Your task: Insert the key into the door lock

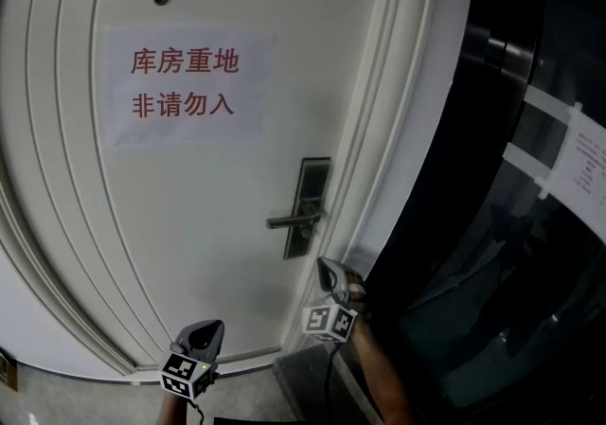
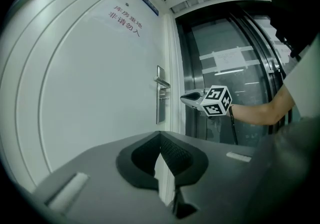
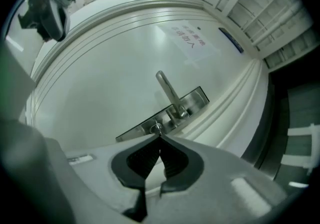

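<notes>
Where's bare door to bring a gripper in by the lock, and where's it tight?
Free: bare door left of the lock plate, below the sign, above the left gripper. Tight: between the plate's lower end and the frame, where the right gripper sits just below the handle.

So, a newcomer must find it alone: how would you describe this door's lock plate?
Start at the white door with the red-lettered paper sign. Below and right of that sign, near the door's right edge, is the lock plate. It is the only upright metal strip there, with a lever handle pointing left.
</notes>
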A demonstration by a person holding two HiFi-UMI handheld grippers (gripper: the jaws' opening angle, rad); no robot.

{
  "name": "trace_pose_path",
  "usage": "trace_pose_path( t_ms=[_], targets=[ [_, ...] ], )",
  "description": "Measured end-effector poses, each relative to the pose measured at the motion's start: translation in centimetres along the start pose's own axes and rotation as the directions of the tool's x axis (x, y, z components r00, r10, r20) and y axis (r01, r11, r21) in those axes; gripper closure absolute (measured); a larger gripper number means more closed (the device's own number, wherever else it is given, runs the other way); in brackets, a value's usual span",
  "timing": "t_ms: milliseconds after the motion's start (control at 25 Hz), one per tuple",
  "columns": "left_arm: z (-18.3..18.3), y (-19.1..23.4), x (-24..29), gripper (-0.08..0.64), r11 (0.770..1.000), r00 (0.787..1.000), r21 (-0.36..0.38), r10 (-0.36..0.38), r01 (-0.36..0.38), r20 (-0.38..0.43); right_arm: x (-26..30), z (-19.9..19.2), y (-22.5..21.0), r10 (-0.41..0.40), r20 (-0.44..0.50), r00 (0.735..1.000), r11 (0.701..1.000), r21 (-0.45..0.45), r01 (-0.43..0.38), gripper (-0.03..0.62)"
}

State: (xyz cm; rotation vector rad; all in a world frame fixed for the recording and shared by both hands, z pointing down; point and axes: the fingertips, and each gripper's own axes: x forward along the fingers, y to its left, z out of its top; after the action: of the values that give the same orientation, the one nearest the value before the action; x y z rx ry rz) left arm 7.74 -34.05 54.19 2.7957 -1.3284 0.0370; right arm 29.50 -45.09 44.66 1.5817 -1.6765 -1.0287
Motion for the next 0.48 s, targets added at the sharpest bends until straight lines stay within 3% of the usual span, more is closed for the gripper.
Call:
trace_pose_path(
  t_ms=[120,200,360,480],
  targets=[
    [0.2,-0.4,0.3,0.557,1.000,1.000,0.002,-0.014,0.014,0.003,-1.1,-0.9,-0.4,-0.021,-0.001,1.000,0.988,0.151,0.021,0.591],
    [0.1,-0.6,0.4,0.557,1.000,1.000,0.002,-0.022,0.022,0.002,-2.1,-1.2,-0.4,0.002,-0.003,1.000,0.960,0.281,-0.001,0.591],
    [0.1,-0.7,0.5,0.557,1.000,1.000,-0.002,-0.032,0.032,0.001,-3.4,-0.3,0.0,0.063,0.040,0.997,0.872,0.483,-0.074,0.591],
    [0.2,-0.9,0.7,0.557,0.999,0.999,-0.002,-0.046,0.046,0.000,-4.2,-0.3,0.8,0.088,0.054,0.995,0.787,0.609,-0.103,0.591]
  ],
)
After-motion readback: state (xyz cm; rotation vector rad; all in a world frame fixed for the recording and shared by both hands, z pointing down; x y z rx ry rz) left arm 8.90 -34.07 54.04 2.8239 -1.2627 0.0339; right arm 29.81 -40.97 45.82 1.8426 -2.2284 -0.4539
